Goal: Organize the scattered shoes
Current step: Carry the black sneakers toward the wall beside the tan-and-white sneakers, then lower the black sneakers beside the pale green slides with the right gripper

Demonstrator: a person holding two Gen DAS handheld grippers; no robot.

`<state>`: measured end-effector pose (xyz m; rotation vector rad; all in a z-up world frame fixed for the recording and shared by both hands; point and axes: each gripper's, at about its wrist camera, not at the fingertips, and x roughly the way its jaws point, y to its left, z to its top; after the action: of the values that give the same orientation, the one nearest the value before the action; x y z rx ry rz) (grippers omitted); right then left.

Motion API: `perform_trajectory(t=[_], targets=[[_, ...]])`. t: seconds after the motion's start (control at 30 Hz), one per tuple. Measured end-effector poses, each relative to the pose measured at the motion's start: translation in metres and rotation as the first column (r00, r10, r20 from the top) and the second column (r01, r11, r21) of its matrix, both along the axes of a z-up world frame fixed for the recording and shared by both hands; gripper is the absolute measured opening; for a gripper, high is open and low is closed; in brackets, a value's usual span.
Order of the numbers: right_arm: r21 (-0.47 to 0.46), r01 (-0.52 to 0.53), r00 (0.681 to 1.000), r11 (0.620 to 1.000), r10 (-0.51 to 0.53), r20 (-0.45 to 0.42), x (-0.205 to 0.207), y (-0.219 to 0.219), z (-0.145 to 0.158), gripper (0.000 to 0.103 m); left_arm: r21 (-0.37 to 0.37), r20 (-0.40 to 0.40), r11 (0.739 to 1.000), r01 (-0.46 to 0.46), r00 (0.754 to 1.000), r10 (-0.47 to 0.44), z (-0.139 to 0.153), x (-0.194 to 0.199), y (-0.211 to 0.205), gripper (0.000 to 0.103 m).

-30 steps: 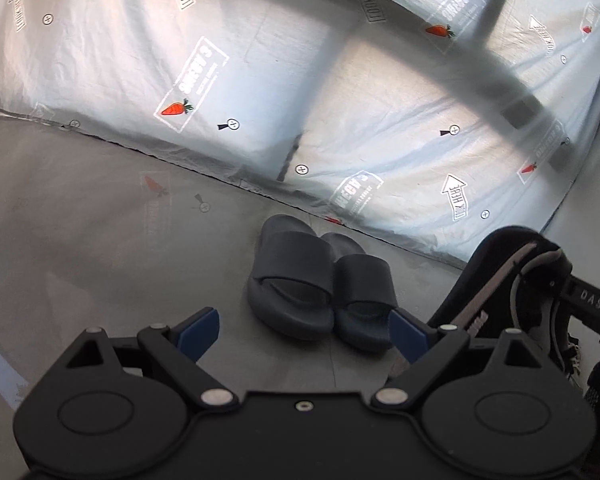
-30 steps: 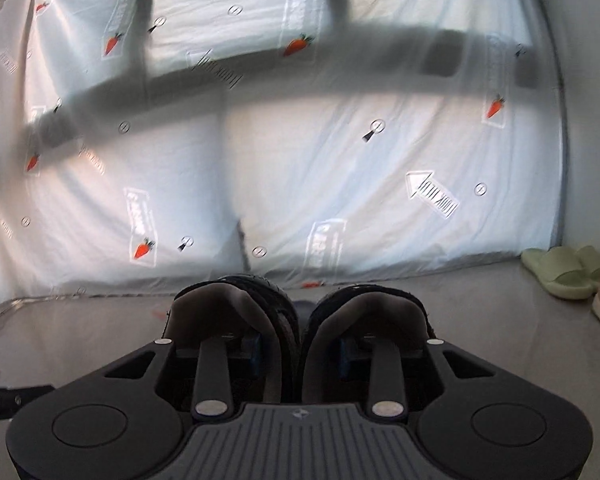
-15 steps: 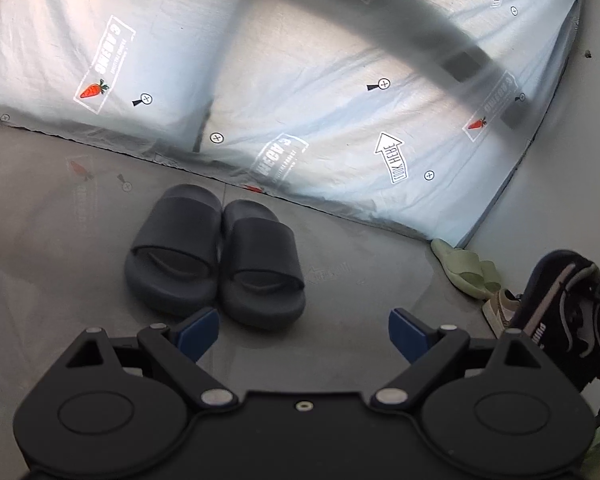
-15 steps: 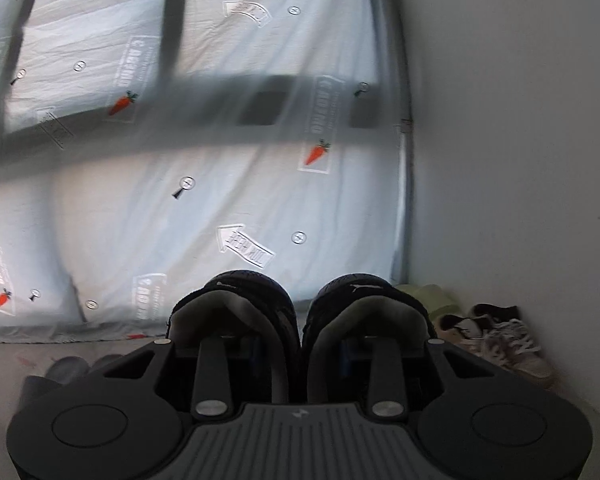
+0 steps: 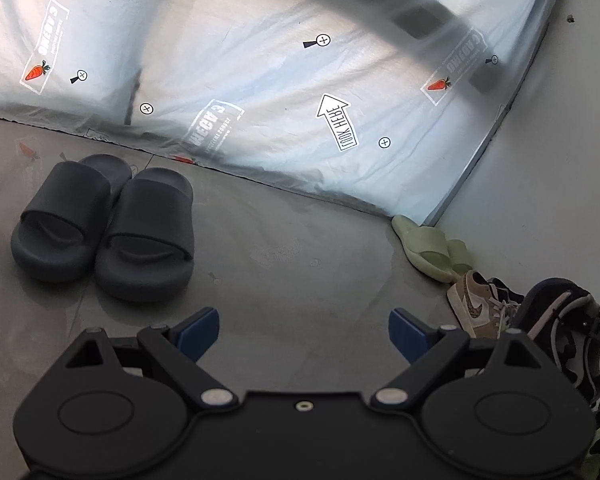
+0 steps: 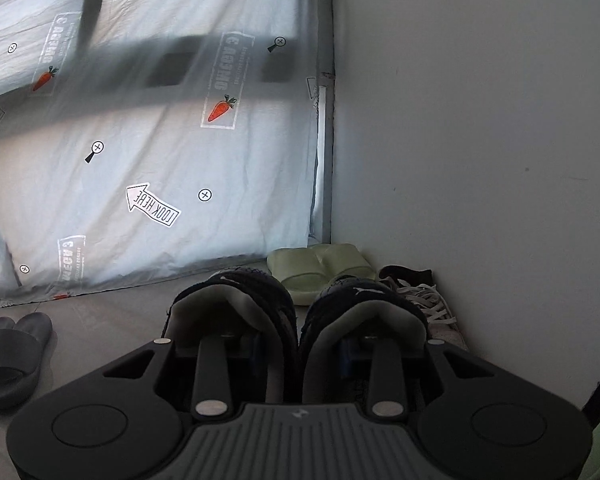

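Observation:
My right gripper [image 6: 300, 344] is shut on a pair of black sneakers [image 6: 252, 292], one finger inside each shoe, pinching their inner walls together. The pair hangs just short of the green slides [image 6: 320, 268] and the tan lace-up sneakers [image 6: 424, 300] lined along the white wall. In the left wrist view the held black sneakers [image 5: 568, 332] show at the right edge, beside the tan sneaker [image 5: 476, 304] and the green slides [image 5: 428, 250]. My left gripper [image 5: 304, 328] is open over bare floor, with nothing between its blue pads. A pair of dark grey slides [image 5: 108, 228] stands side by side to its left.
A pale printed sheet [image 5: 260, 80] hangs down to the grey floor along the back. The white wall [image 6: 480, 160] closes the right side and meets the sheet at a corner. The dark grey slides [image 6: 12, 352] sit at the far left of the right wrist view.
Both views have swung right toward the corner. The black sneakers, still held, are now close to the green slides and tan sneakers. The dark slides drifted left of my left gripper.

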<state>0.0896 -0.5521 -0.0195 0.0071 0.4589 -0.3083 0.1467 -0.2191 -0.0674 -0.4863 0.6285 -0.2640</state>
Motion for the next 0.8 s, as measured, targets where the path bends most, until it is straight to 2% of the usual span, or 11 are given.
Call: perform_trajectory(t=[0.3,0.57,0.7,0.8], targets=[[0.066,-0.107,0.992,0.992,0.111,-0.055,0.032,-0.037,-0.011,0.037,0.013,-0.028,0.997,-0.080,0.996,0.080,0.000,0.001,-0.033,0.092],[0.152,-0.135,0.981,0.979,0.153,-0.116,0.077,-0.060,-0.031,0.038,0.056,-0.043,0.988,-0.145,0.988,0.147,0.001,0.028,-0.035,0.092],[0.191,-0.175,0.965,0.966,0.207,-0.162,0.108,-0.060,-0.047,0.038,0.074,-0.049,0.983,-0.171,0.983,0.175,0.001,0.043,-0.037,0.092],[0.227,-0.203,0.944,0.952,0.252,-0.212,0.138,-0.059,-0.063,0.038,0.077,-0.059,0.983,-0.167,0.983,0.172,-0.001,0.073,-0.039,0.092]])
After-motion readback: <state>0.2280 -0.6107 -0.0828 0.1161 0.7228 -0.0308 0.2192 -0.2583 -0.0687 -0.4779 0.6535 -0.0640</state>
